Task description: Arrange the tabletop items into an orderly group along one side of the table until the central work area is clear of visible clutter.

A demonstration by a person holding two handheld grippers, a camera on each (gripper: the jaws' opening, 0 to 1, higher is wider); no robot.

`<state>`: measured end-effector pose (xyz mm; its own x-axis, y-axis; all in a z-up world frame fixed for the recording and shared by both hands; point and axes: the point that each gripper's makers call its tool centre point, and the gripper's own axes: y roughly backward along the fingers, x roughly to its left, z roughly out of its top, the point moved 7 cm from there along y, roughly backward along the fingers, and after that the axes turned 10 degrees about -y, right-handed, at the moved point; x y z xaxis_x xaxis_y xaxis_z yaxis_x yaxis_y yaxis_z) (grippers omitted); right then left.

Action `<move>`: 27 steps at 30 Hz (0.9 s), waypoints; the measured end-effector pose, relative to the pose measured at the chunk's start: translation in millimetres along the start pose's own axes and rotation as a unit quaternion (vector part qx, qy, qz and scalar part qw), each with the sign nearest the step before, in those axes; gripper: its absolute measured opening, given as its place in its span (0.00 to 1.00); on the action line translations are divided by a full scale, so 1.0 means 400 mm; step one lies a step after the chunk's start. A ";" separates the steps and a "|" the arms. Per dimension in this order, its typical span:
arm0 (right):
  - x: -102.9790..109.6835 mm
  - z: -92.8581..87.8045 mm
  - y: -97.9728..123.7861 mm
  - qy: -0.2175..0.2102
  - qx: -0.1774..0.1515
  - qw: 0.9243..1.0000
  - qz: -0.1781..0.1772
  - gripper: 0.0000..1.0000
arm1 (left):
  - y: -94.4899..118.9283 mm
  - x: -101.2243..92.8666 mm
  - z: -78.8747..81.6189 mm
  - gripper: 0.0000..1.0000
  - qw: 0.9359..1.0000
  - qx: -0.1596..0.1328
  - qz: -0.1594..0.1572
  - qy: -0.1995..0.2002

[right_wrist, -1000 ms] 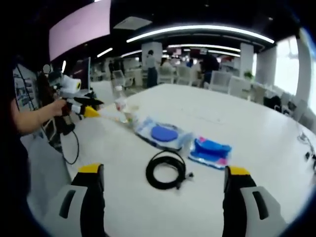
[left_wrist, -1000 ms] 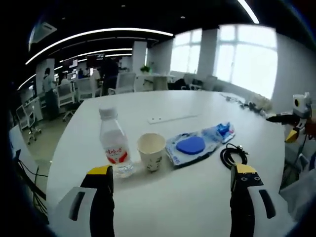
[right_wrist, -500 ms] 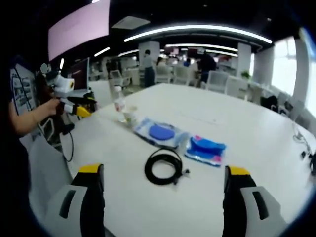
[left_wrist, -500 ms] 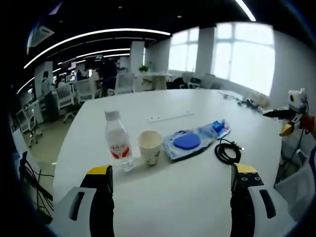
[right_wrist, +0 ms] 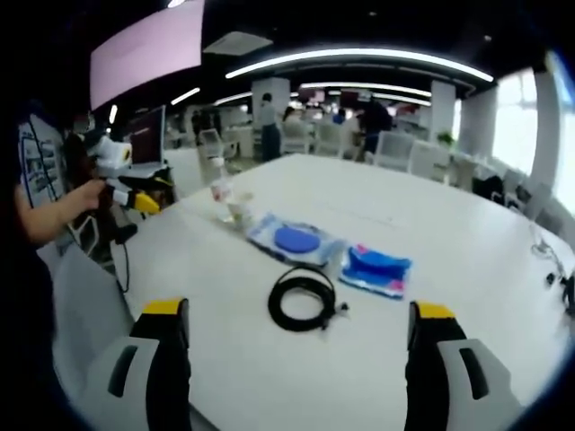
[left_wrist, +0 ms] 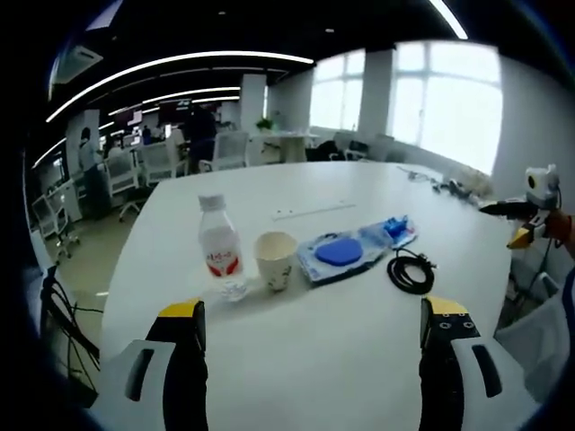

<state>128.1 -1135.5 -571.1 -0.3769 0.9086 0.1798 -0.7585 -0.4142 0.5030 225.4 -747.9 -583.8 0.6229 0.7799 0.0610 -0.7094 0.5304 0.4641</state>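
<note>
On the white table (left_wrist: pixel 359 189) stand a clear water bottle (left_wrist: pixel 220 251) with a red label and a paper cup (left_wrist: pixel 275 259), side by side. To their right lie a blue packet with a round disc (left_wrist: pixel 344 253), a smaller blue packet (left_wrist: pixel 395 228) and a black cable coil (left_wrist: pixel 409 272). My left gripper (left_wrist: pixel 314 337) hangs open, short of this row, holding nothing. In the right gripper view the cable coil (right_wrist: pixel 304 301) lies nearest, with the disc packet (right_wrist: pixel 295 241), a blue and pink packet (right_wrist: pixel 377 269), the bottle (right_wrist: pixel 218 190) and the cup (right_wrist: pixel 239 210) beyond. My right gripper (right_wrist: pixel 296 346) is open and holds nothing.
A flush socket strip (left_wrist: pixel 310 213) sits mid-table. Small items and cables (left_wrist: pixel 445 187) lie at the far right edge. Office chairs (left_wrist: pixel 225 151), desks and people stand beyond the table. The other gripper (left_wrist: pixel 530 214) hovers off the right edge, and a hand (right_wrist: pixel 83 197) holds the left gripper (right_wrist: pixel 135 196).
Both cameras have drawn back a little, so the row of items looks smaller and farther. The items themselves have not moved. Both grippers stay open.
</note>
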 end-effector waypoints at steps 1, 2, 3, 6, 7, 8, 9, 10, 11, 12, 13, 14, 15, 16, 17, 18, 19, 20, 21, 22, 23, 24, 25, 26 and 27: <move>0.000 -0.001 0.000 0.000 0.000 1.000 0.000 1.00 | 0.002 0.000 0.000 0.99 1.000 0.000 0.001 -0.001; 0.001 -0.002 0.000 0.000 0.001 1.000 0.000 1.00 | 0.004 0.000 0.000 0.99 1.000 0.000 0.001 0.000; 0.001 -0.002 0.000 0.003 0.002 1.000 -0.002 1.00 | 0.007 0.000 0.000 0.98 1.000 -0.002 0.004 0.002; 0.002 -0.006 0.002 0.001 0.005 1.000 -0.004 1.00 | 0.010 -0.003 -0.001 0.97 1.000 -0.001 0.004 0.007; 0.003 -0.008 0.004 0.001 0.004 1.000 -0.005 1.00 | 0.013 -0.004 -0.002 0.98 1.000 -0.003 0.007 0.008; 0.002 -0.008 0.005 0.000 0.003 1.000 -0.006 1.00 | 0.014 -0.007 -0.004 0.98 1.000 -0.006 0.007 0.008; 0.002 -0.009 0.006 -0.003 0.001 1.000 -0.010 1.00 | 0.014 -0.008 -0.005 0.98 1.000 -0.004 0.008 0.010; 0.001 -0.010 0.008 -0.005 0.000 1.000 -0.011 1.00 | 0.015 -0.010 -0.007 0.98 1.000 -0.002 0.007 0.010; 0.001 -0.012 0.010 -0.008 -0.003 1.000 -0.013 1.00 | 0.018 -0.013 -0.009 0.98 1.000 -0.003 0.007 0.007; 0.001 -0.013 0.012 -0.010 -0.004 1.000 -0.013 1.00 | 0.020 -0.014 -0.010 0.98 1.000 -0.002 0.010 0.005; 0.001 -0.015 0.014 -0.012 -0.004 1.000 -0.013 1.00 | 0.022 -0.014 -0.012 0.98 1.000 -0.002 0.010 0.004; 0.001 -0.016 0.014 -0.013 -0.004 1.000 -0.014 1.00 | 0.021 -0.012 -0.014 0.97 1.000 -0.001 0.008 0.005; 0.002 -0.018 0.015 -0.015 -0.002 1.000 -0.014 0.99 | 0.022 -0.012 -0.015 0.97 1.000 -0.001 0.008 0.007; 0.002 -0.022 0.016 -0.016 0.001 1.000 -0.016 0.99 | 0.025 -0.012 -0.016 0.97 1.000 -0.003 0.008 0.010; 0.003 -0.023 0.017 -0.015 0.002 1.000 -0.017 0.99 | 0.026 -0.012 -0.016 0.96 1.000 -0.004 0.009 0.010; 0.003 -0.025 0.019 -0.012 0.003 1.000 -0.020 0.99 | 0.028 -0.010 -0.017 0.96 1.000 -0.003 0.010 0.012; 0.004 -0.025 0.020 -0.011 0.003 1.000 -0.021 0.99 | 0.030 -0.010 -0.018 0.96 1.000 -0.004 0.010 0.011; 0.004 -0.025 0.021 -0.010 0.003 1.000 -0.022 0.99 | 0.033 -0.011 -0.019 0.96 1.000 -0.005 0.011 0.008; 0.004 -0.025 0.023 -0.009 0.003 1.000 -0.023 0.99 | 0.035 -0.010 -0.020 0.96 1.000 -0.004 0.012 0.007; 0.004 -0.025 0.024 -0.009 0.002 1.000 -0.022 0.99 | 0.037 -0.010 -0.021 0.96 1.000 -0.002 0.013 0.005; 0.003 -0.025 0.025 -0.009 0.000 1.000 -0.020 0.99 | 0.041 -0.010 -0.022 0.96 1.000 -0.001 0.014 0.004; 0.002 -0.025 0.025 -0.011 -0.001 1.000 -0.018 0.99 | 0.043 -0.008 -0.024 0.96 1.000 0.001 0.016 0.005; 0.001 -0.025 0.025 -0.012 -0.001 1.000 -0.017 0.99 | 0.046 -0.006 -0.024 0.96 1.000 0.002 0.018 0.004; 0.000 -0.025 0.025 -0.014 -0.001 1.000 -0.016 0.99 | 0.051 -0.005 -0.025 0.96 1.000 0.001 0.019 0.001; -0.002 -0.025 0.024 -0.017 -0.001 1.000 -0.016 0.99 | 0.055 -0.003 -0.025 0.96 1.000 0.002 0.021 -0.001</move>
<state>115.9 -1140.9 -575.0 -0.3349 0.9224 0.1923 -0.7706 -0.3855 0.5075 205.7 -733.8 -582.6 0.5934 0.8007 0.0822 -0.7332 0.4957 0.4655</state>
